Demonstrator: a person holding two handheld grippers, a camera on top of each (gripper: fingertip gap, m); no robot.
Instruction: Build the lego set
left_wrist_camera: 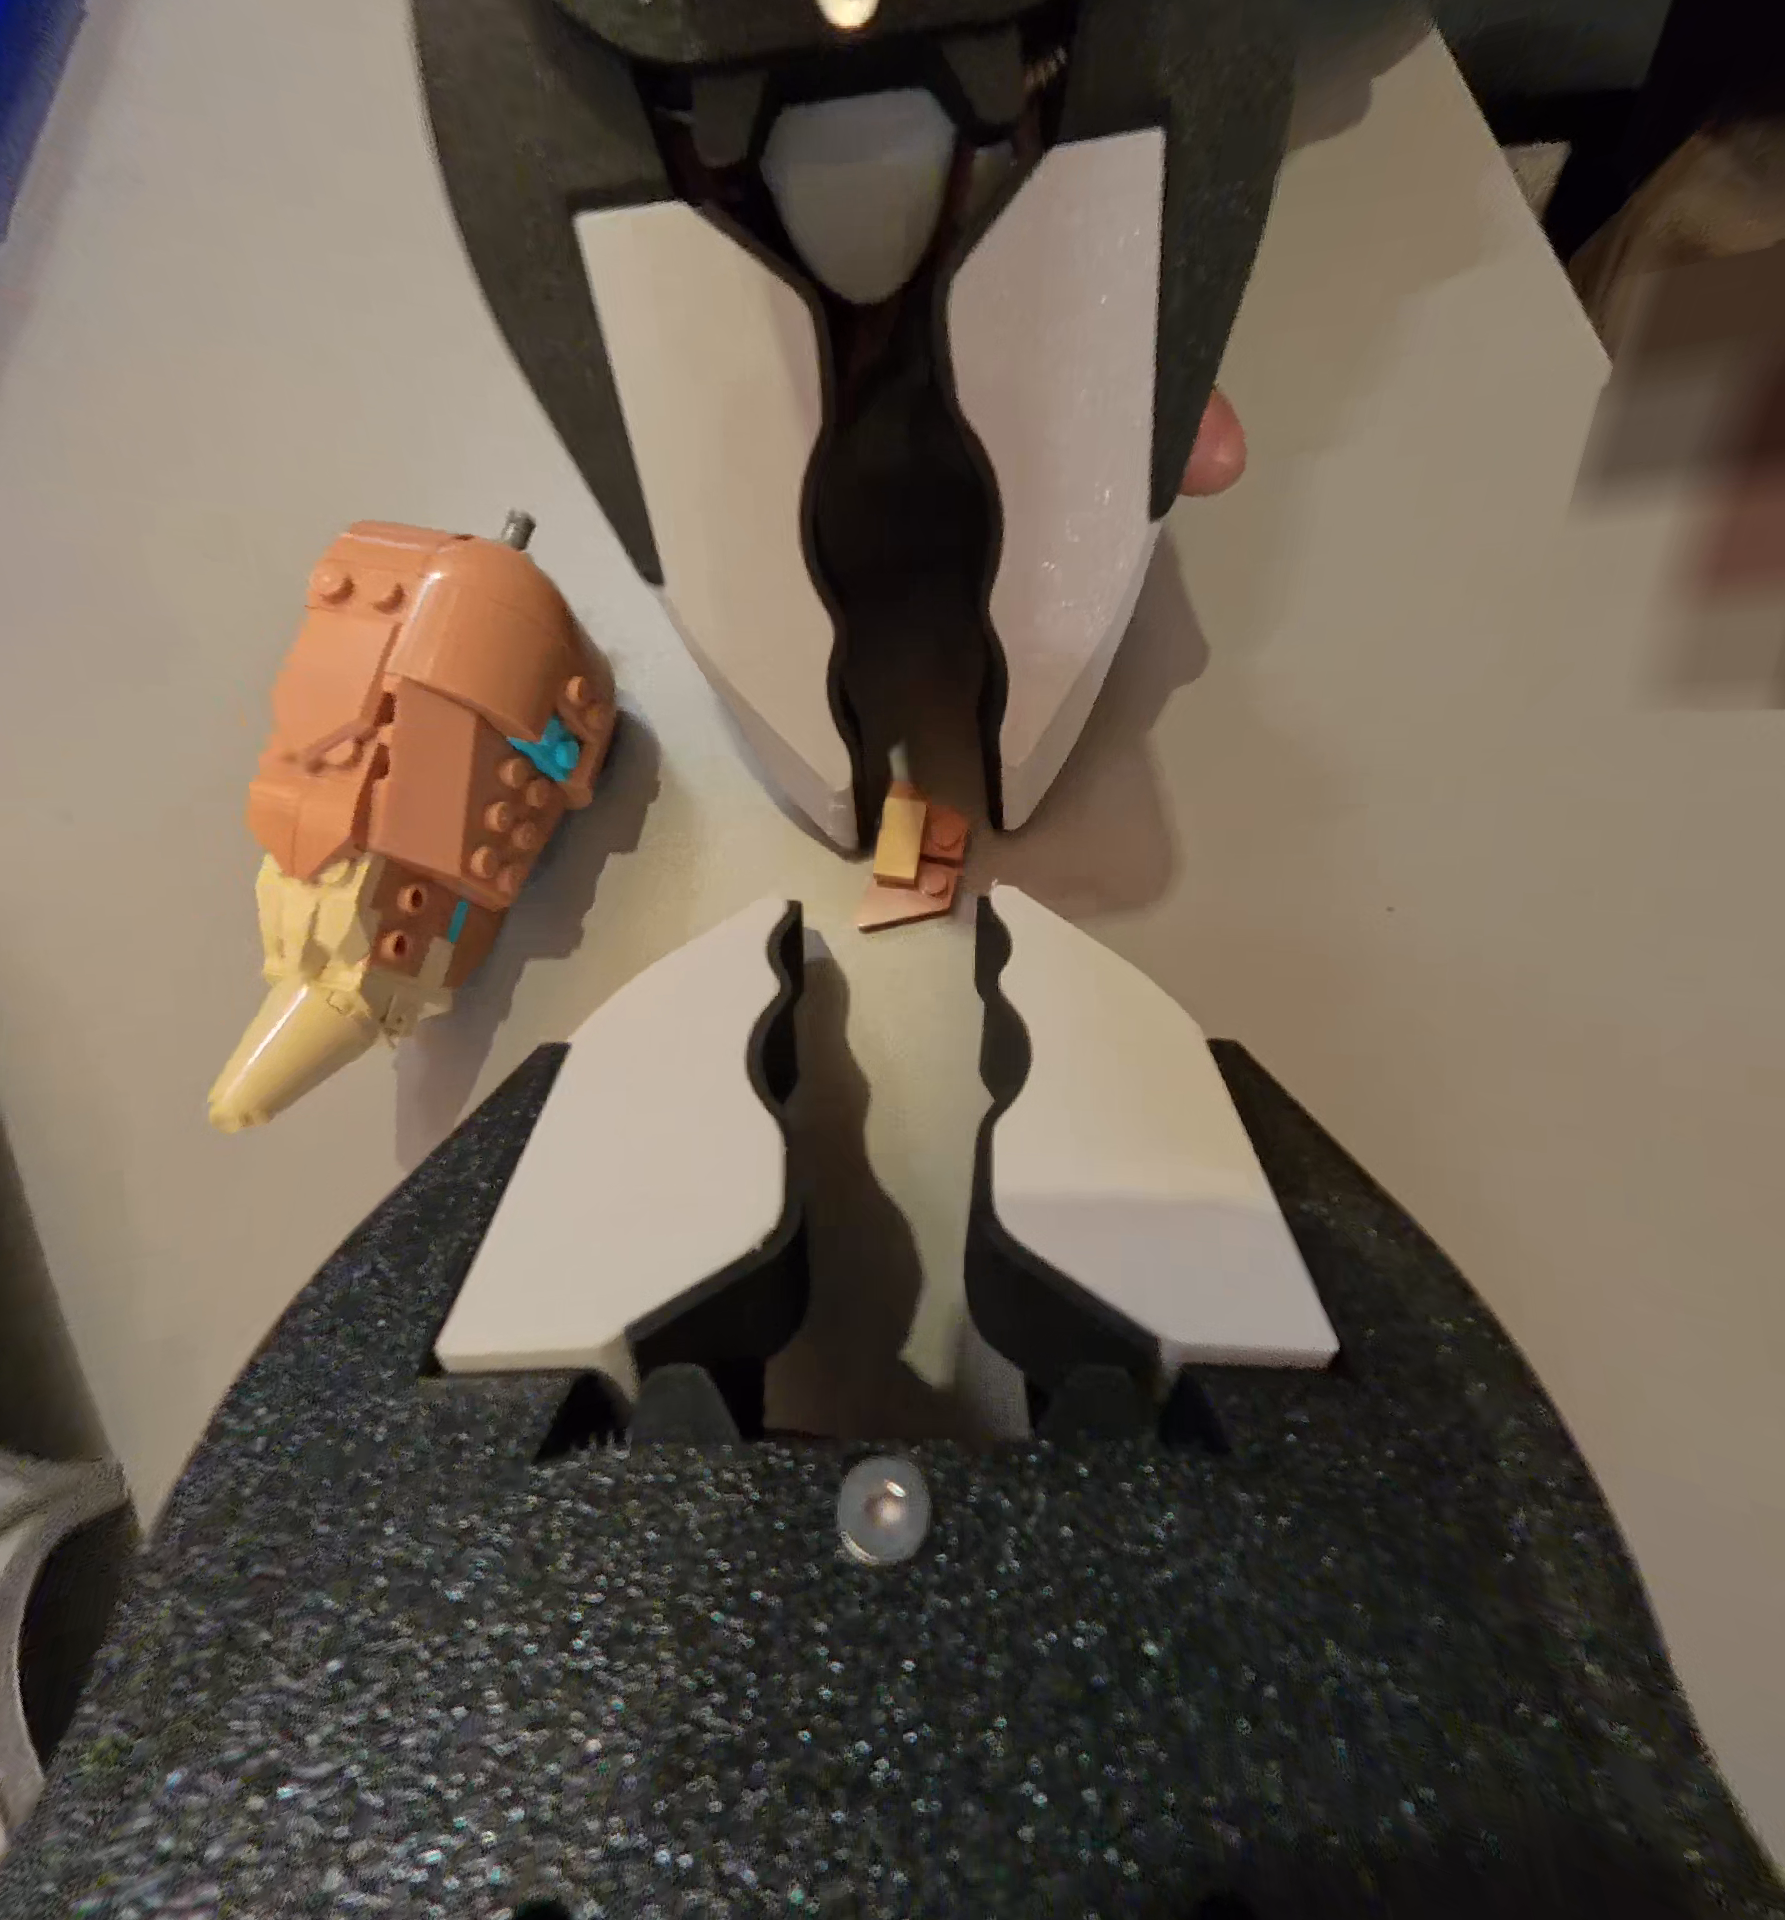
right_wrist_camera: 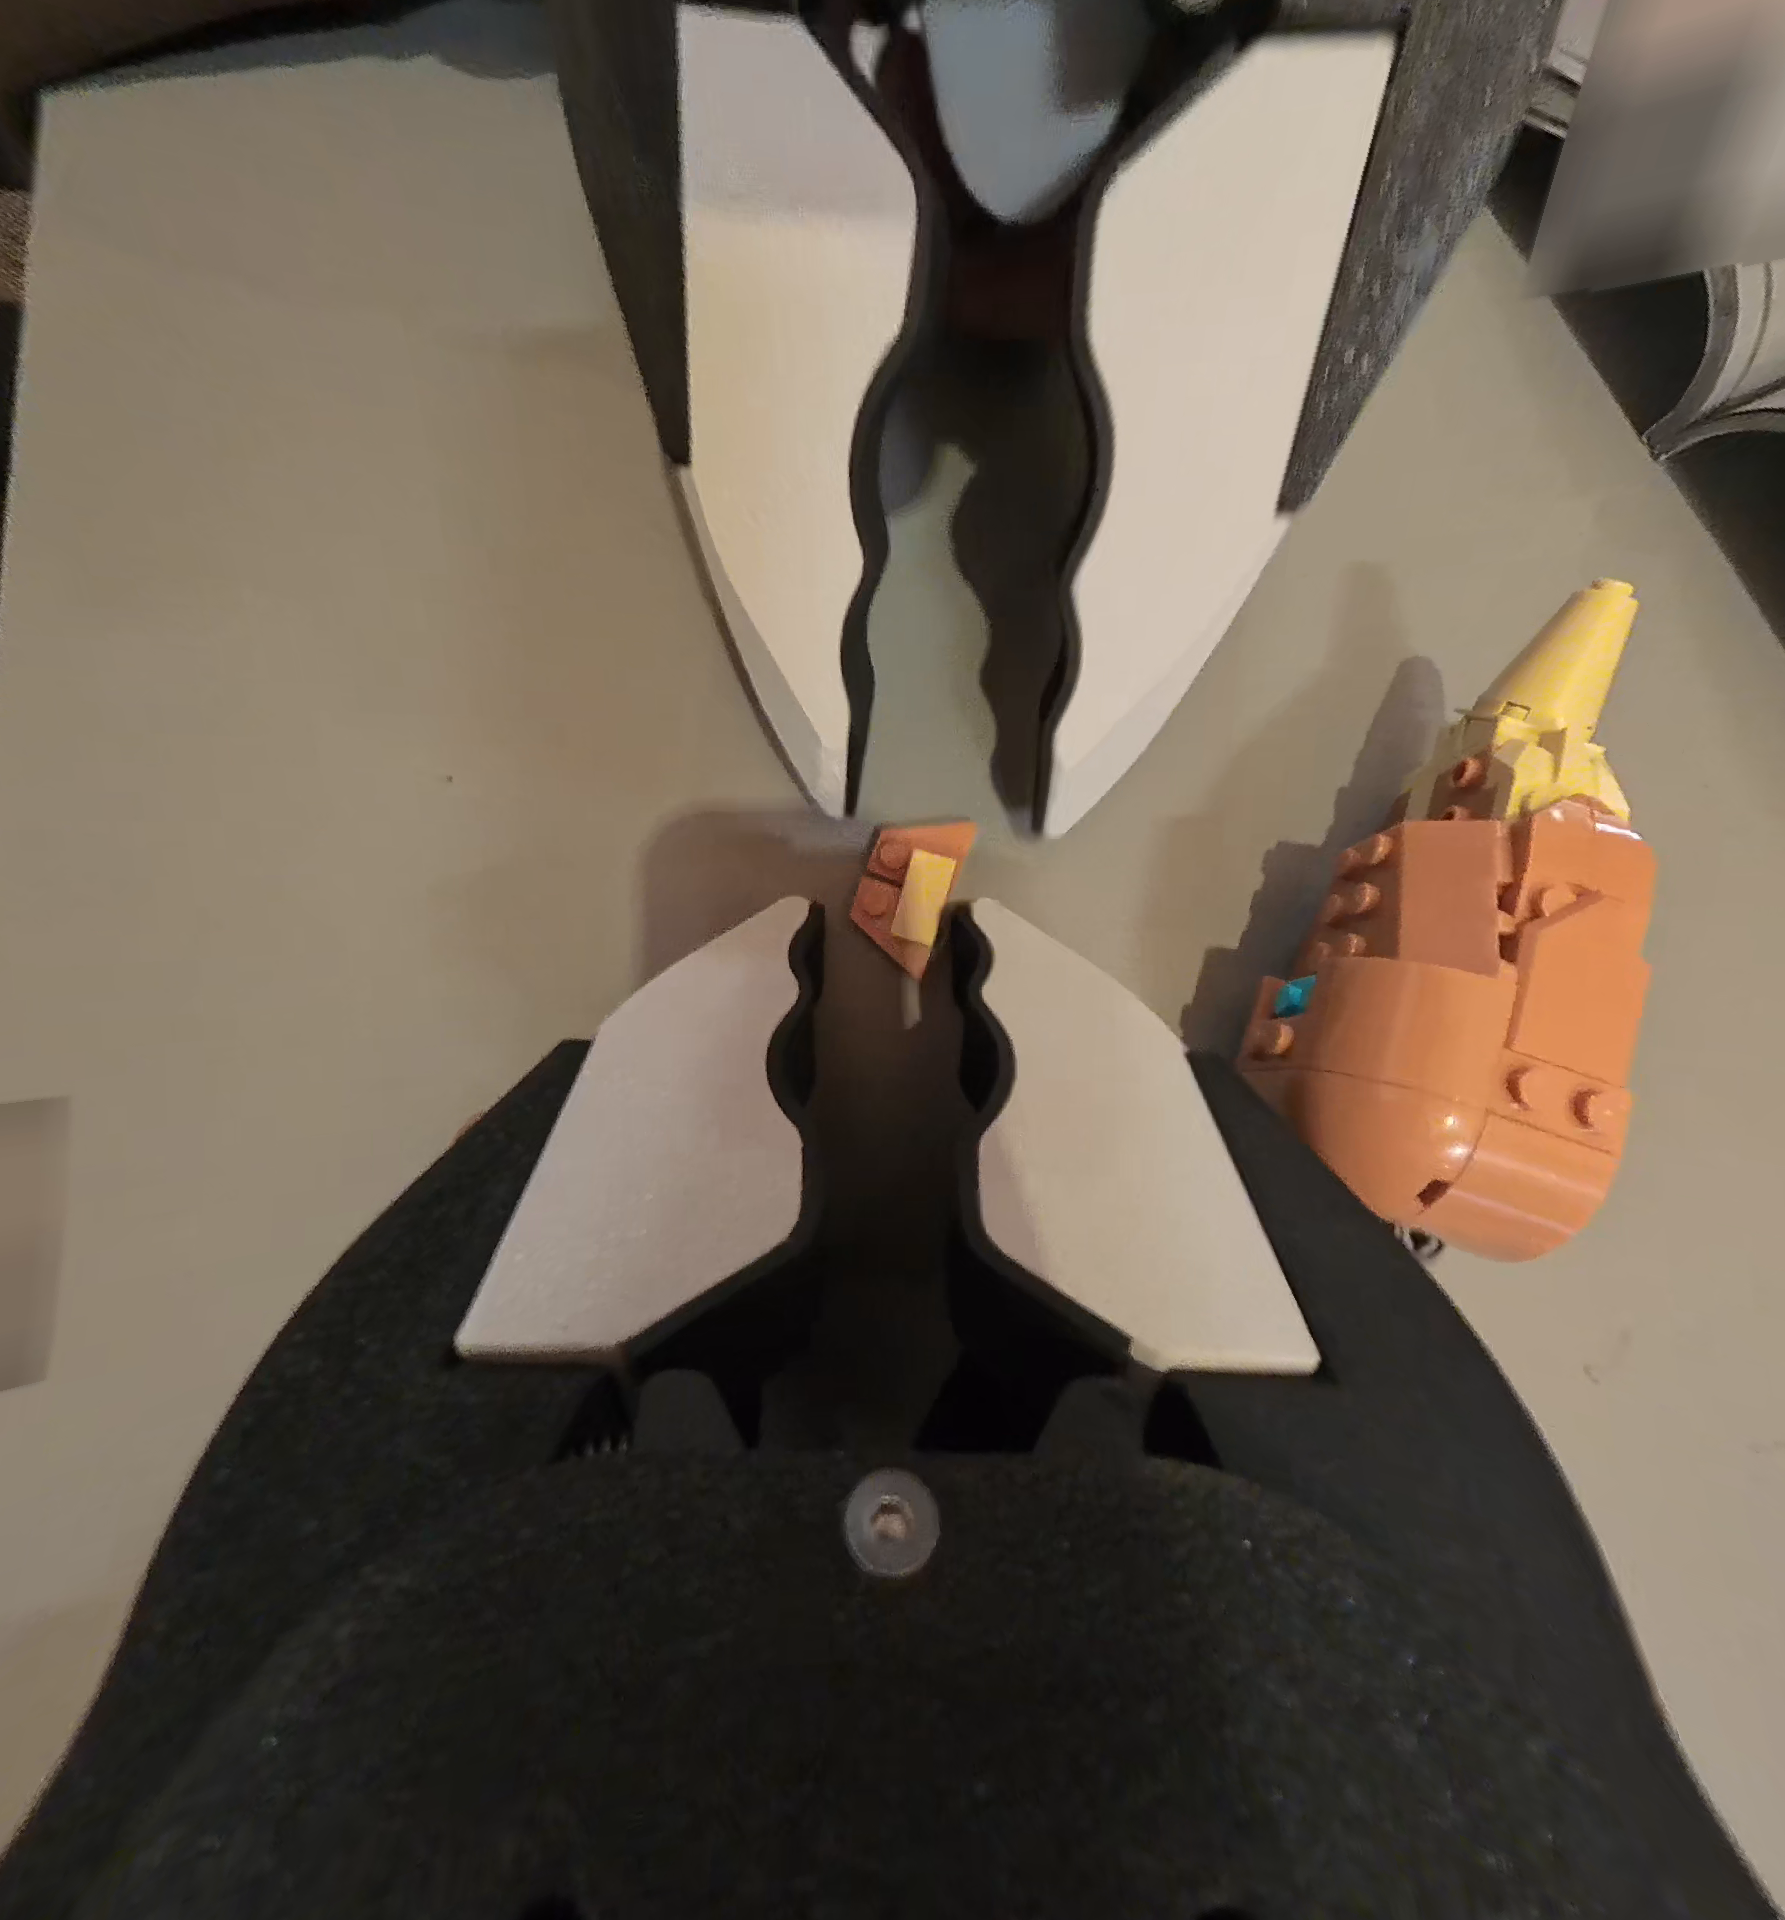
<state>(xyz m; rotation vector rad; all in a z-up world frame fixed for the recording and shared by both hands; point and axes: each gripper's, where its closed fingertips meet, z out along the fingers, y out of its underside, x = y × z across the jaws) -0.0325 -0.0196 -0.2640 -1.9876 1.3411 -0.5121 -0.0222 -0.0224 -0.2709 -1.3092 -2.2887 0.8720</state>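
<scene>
We hold the two grippers tip to tip over the middle of the pale matte tabletop [left_wrist_camera: 1335,1039], each pointing straight at the other and angled down toward the surface. A fingertip of the person [left_wrist_camera: 1215,442] shows at the side of the far tool in the left wrist view.

Our left gripper [left_wrist_camera: 888,909] has its white, black-lined fingers spread, gripping nothing; its tips stop just short of the small orange-and-tan brick sub-assembly [left_wrist_camera: 914,857]. Our right gripper [right_wrist_camera: 888,914] is also spread. The small piece [right_wrist_camera: 909,894] sits between its tips, close to the right-hand finger, but we cannot tell whether either finger touches it. A short grey pin sticks out of the piece toward the right gripper.

The larger orange brick model with a cream cone-shaped end [left_wrist_camera: 420,769] lies on its side on the table, near and beside both grippers, apart from the small piece. An open booklet [right_wrist_camera: 1750,364] curls at the table edge.
</scene>
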